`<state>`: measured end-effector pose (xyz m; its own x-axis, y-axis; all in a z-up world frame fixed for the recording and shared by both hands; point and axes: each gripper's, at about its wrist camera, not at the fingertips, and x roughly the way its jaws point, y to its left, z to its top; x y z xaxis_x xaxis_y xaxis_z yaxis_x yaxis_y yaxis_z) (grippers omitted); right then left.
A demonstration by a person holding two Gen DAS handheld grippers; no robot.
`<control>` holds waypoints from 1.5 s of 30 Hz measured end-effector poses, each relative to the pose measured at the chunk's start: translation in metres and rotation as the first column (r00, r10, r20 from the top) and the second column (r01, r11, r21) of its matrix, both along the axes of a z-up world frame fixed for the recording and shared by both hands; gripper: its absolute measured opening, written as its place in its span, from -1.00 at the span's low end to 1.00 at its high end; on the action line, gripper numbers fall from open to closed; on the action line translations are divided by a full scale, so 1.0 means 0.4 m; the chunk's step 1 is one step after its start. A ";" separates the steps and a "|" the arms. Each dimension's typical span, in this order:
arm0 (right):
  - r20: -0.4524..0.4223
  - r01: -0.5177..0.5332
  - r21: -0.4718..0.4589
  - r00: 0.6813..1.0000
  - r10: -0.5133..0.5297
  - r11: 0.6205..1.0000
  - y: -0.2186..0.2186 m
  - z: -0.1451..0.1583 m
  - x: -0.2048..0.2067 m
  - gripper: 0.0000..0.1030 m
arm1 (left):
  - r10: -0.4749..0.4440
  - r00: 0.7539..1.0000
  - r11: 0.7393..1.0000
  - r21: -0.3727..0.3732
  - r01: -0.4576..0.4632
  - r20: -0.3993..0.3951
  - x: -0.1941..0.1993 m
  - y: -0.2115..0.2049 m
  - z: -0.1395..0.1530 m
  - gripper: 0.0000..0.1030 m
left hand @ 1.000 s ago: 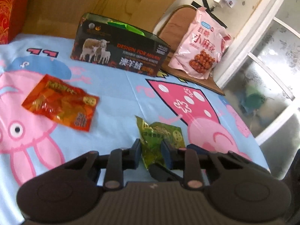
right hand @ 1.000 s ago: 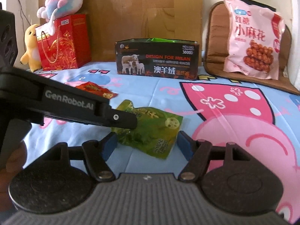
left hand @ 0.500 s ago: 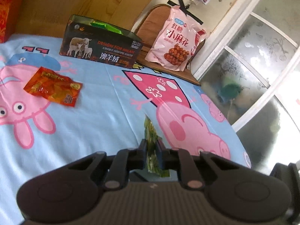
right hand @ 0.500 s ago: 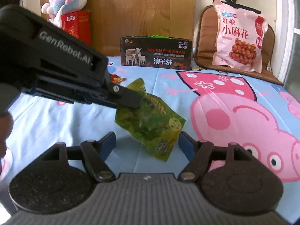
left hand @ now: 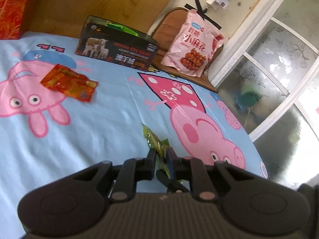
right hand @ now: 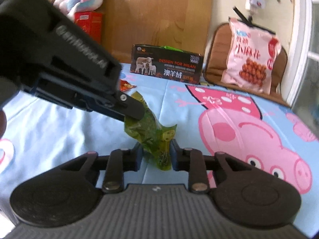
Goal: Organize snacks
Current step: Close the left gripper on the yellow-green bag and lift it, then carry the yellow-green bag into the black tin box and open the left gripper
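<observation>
Crinkly green foil snack pouch (right hand: 151,133), clamped edgewise in left gripper (left hand: 161,155), hanging between narrowly parted right gripper (right hand: 155,153) fingers, contact indeterminable; glossy black cardboard box (left hand: 117,48) holding green packets (left hand: 121,27).

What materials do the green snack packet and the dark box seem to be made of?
Green snack packet: probably thin plastic film, glossy; it crumples in the left gripper and hangs limp. Dark box: likely printed cardboard, slightly shiny, with straight edges and an open top.

Green snack packet (right hand: 151,133) now off the sheet, right tongs (right hand: 155,155) narrower around its lower end.
</observation>
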<state>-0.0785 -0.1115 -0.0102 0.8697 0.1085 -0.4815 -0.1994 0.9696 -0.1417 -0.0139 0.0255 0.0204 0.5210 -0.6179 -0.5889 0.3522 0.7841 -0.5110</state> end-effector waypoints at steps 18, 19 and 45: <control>0.063 -0.092 -0.074 0.993 0.096 0.993 0.015 -0.009 0.011 -0.73 | 0.063 0.995 0.995 -0.074 -0.069 -0.070 0.033 0.035 0.025 0.32; 0.064 -0.101 -0.108 0.992 0.109 0.989 0.025 -0.011 0.011 -0.72 | 0.067 0.996 0.996 -0.049 -0.070 -0.053 0.031 0.022 0.035 0.41; -0.079 -0.139 0.275 0.983 0.166 0.951 -0.103 0.030 0.130 -0.14 | -0.084 0.985 0.988 -0.144 0.063 -0.151 0.152 0.009 0.008 -0.64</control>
